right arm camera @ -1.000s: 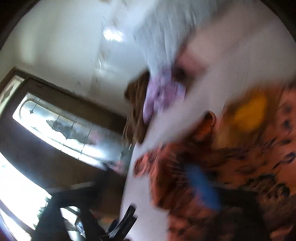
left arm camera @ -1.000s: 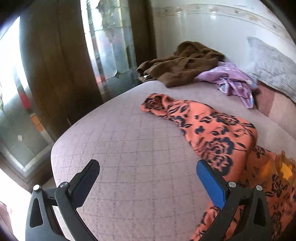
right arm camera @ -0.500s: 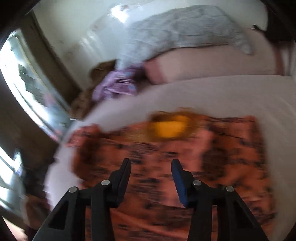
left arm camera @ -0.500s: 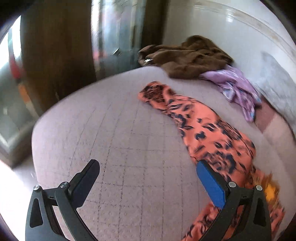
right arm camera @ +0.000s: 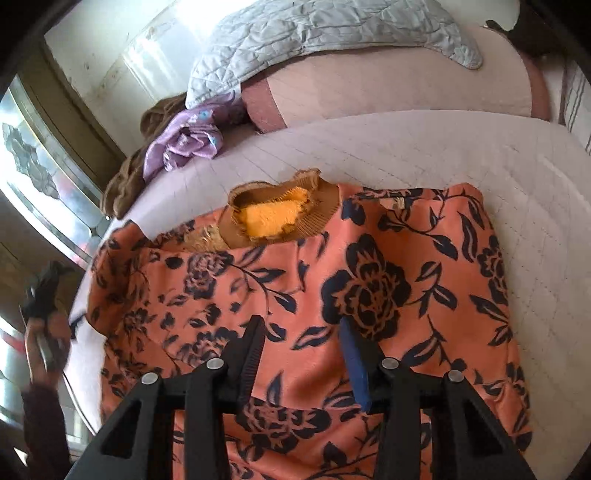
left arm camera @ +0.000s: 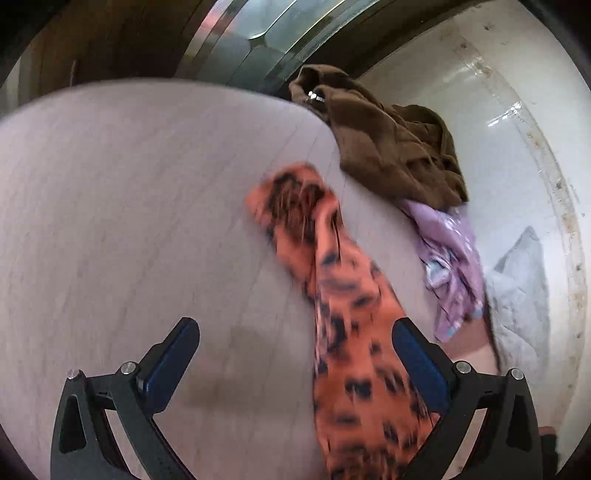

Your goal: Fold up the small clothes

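An orange top with a dark flower print lies flat on the pale quilted bed, its brown collar with yellow lining toward the pillows. My right gripper hovers over its middle, open a moderate gap and empty. In the left wrist view one sleeve of the top stretches away across the bed. My left gripper is wide open and empty just above it, the sleeve running by its right finger.
A brown garment and a lilac garment lie heaped at the far side of the bed. A grey quilted pillow and a pink bolster sit at the head. A glass door and white wall lie beyond.
The left gripper swung over the sleeve, and the view has tilted. The right gripper settled over the top's middle; its view, blurred before, is now sharp. Both stay empty.
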